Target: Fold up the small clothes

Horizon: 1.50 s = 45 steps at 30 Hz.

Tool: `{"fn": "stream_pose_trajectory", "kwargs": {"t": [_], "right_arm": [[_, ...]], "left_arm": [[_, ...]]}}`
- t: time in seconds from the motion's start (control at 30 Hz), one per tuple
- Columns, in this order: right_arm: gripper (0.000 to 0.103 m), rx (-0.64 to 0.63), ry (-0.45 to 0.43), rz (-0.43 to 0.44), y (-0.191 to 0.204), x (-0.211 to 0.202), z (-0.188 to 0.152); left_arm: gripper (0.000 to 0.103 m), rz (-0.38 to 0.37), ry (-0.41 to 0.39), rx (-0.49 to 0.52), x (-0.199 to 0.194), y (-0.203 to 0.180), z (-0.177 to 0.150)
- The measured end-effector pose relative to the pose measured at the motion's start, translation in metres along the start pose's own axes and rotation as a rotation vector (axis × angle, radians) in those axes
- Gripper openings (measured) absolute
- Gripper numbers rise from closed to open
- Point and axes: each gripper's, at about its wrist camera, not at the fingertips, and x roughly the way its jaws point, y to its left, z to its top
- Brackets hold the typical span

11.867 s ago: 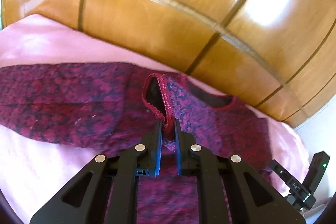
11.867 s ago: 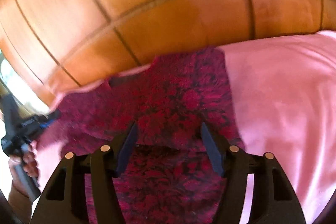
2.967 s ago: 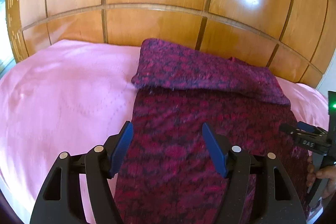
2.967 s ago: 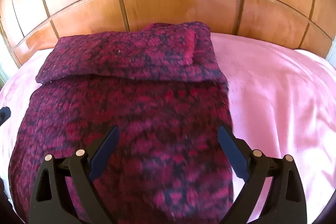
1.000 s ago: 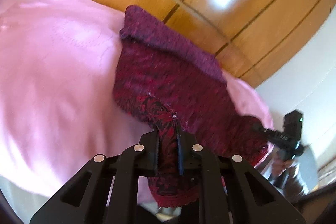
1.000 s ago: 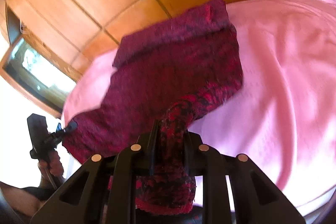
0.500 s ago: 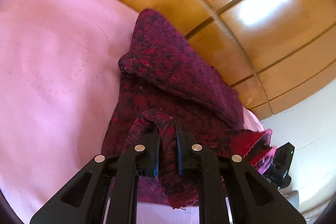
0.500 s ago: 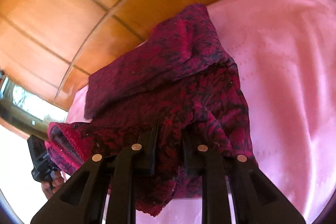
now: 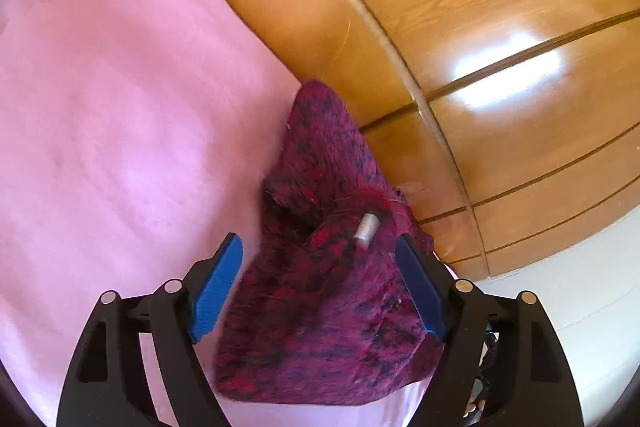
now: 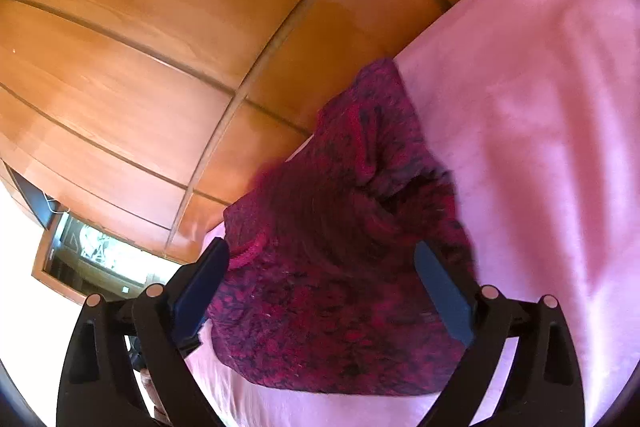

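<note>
A dark red knitted garment (image 9: 320, 327) lies doubled over on the pink bedsheet (image 9: 120, 107), close to the wooden panelled wall. My left gripper (image 9: 318, 289) hangs just over its near left part. Its jaws are opening, and the blue pads (image 9: 216, 287) stand wide on either side of the cloth without pressing it. In the right wrist view the same garment (image 10: 340, 287) bunches into a loose hump. My right gripper (image 10: 322, 293) sits over its near right part, jaws also opening, pads clear of the fabric.
The glossy wooden wall (image 9: 480, 47) rises right behind the garment. Pink sheet (image 10: 540, 107) spreads out to the right. A window (image 10: 92, 255) shows at the lower left of the right wrist view. A small grey blurred cylinder (image 9: 366, 229) shows on the cloth.
Half a second ago both grippers were shut on the garment's near edge and carrying it towards the wall. Now both have let go, and the cloth lies folded over itself.
</note>
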Motion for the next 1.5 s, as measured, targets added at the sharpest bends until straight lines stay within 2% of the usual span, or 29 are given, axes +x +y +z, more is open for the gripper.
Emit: {"fn": "stream_pose_trajectory", "kwargs": {"t": [0.1, 0.2, 0.27, 0.3, 0.37, 0.4, 0.43, 0.47, 0.53, 0.63, 0.73, 0.8, 1.03, 1.27, 1.37, 1.43, 1.47, 1.5], "right_arm": [[0.093, -0.083, 0.006, -0.068, 0.000, -0.012, -0.014], [0.083, -0.212, 0.056, -0.167, 0.006, -0.009, -0.038], [0.069, -0.294, 0.090, -0.240, 0.008, 0.002, -0.051], [0.066, -0.359, 0.103, -0.307, 0.009, 0.011, -0.058], [0.057, -0.420, 0.103, -0.373, 0.008, 0.021, -0.065], [0.052, -0.432, 0.097, -0.395, 0.009, 0.023, -0.066], [0.037, -0.430, 0.095, -0.403, 0.011, 0.021, -0.066], [0.023, -0.418, 0.091, -0.403, 0.012, 0.018, -0.064], [0.017, -0.378, 0.073, -0.381, 0.013, 0.004, -0.059], [0.012, -0.376, 0.061, -0.350, 0.021, -0.015, -0.063], [0.012, -0.369, 0.057, -0.305, 0.031, -0.035, -0.072], [0.012, -0.355, 0.055, -0.282, 0.036, -0.045, -0.075], [0.012, -0.298, 0.099, -0.255, 0.037, -0.061, -0.082], [0.011, -0.274, 0.207, -0.292, 0.023, -0.083, -0.108], [0.013, -0.256, 0.241, -0.317, 0.012, -0.077, -0.111], [0.019, -0.281, 0.233, -0.340, 0.016, -0.067, -0.103], [0.033, -0.291, 0.232, -0.343, 0.020, -0.062, -0.099], [0.047, -0.324, 0.205, -0.369, 0.028, -0.061, -0.095]], "left_arm": [[0.077, -0.001, 0.024, 0.099, -0.011, 0.002, -0.018], [0.077, 0.027, 0.096, 0.182, -0.002, 0.006, -0.046], [0.077, 0.044, 0.138, 0.210, 0.009, 0.007, -0.061], [0.077, 0.053, 0.156, 0.223, 0.014, 0.007, -0.069], [0.074, 0.054, 0.176, 0.238, 0.023, 0.005, -0.079], [0.059, 0.071, 0.183, 0.247, 0.026, 0.004, -0.082], [0.039, 0.102, 0.184, 0.257, 0.028, 0.002, -0.083], [0.036, 0.111, 0.185, 0.254, 0.027, 0.002, -0.083], [0.025, 0.107, 0.167, 0.244, 0.018, 0.002, -0.082], [0.020, 0.096, 0.153, 0.271, 0.000, -0.005, -0.085], [0.012, 0.077, 0.140, 0.277, -0.016, -0.009, -0.092], [0.011, 0.049, 0.137, 0.267, -0.032, -0.008, -0.099], [0.010, 0.056, 0.179, 0.266, -0.056, -0.006, -0.131], [0.010, 0.056, 0.241, 0.206, -0.096, 0.001, -0.180], [0.013, 0.085, 0.247, 0.232, -0.097, -0.003, -0.187], [0.018, 0.127, 0.207, 0.290, -0.098, -0.014, -0.178], [0.021, 0.138, 0.190, 0.319, -0.099, -0.018, -0.172], [0.031, 0.132, 0.175, 0.347, -0.102, -0.024, -0.167]]}}
